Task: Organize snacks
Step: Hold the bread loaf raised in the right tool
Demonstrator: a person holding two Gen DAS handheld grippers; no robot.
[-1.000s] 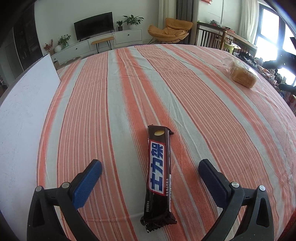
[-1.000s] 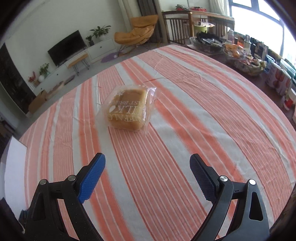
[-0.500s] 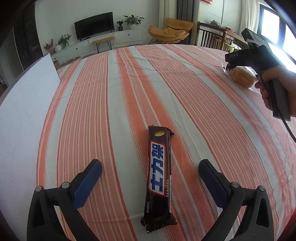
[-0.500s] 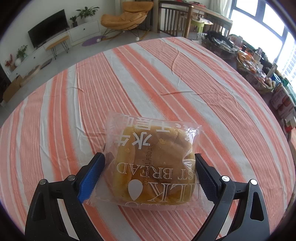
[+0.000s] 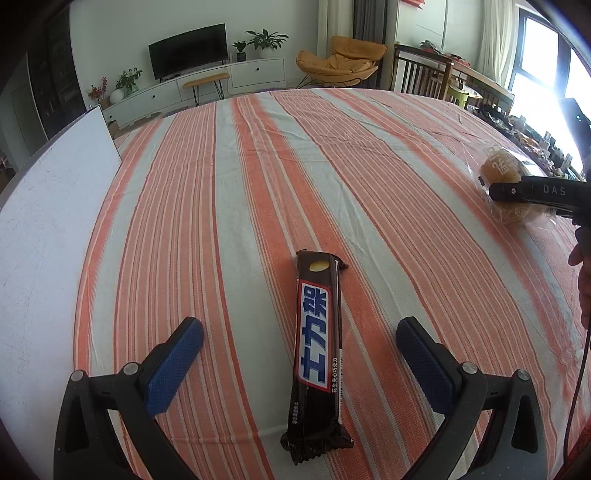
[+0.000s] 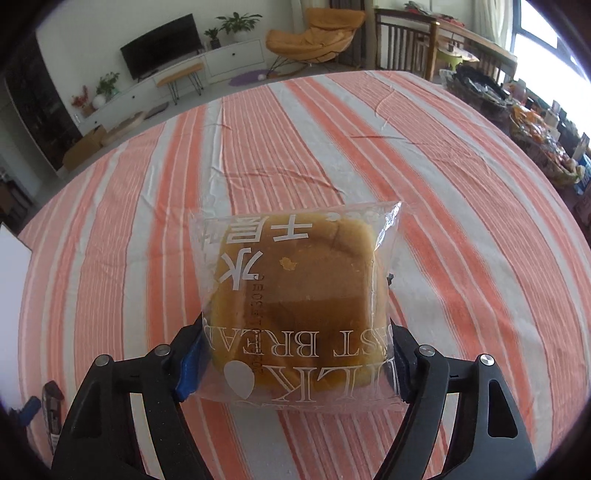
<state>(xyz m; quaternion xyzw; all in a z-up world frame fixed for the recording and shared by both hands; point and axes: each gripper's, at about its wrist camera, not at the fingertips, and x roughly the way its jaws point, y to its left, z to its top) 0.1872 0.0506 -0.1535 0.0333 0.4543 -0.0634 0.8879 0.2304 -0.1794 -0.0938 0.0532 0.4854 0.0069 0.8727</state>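
Observation:
A dark chocolate bar with a blue and white label lies lengthwise on the orange-striped tablecloth. My left gripper stands open around it, its blue pads apart from the wrapper on both sides. A clear packet of toast bread sits between the fingers of my right gripper. Its jaws are closing, and the pads press the packet's two sides. In the left wrist view the right gripper shows at the far right, clasped across the bread packet, with part of a hand below it.
A white board lies along the table's left edge. Baskets and boxes of snacks crowd the far right side. Wooden chairs stand past the table's far edge. Bare striped cloth lies between the two grippers.
My right gripper came down onto the bread packet, took it between its fingers and narrowed on it. My left gripper and the chocolate bar stayed where they were.

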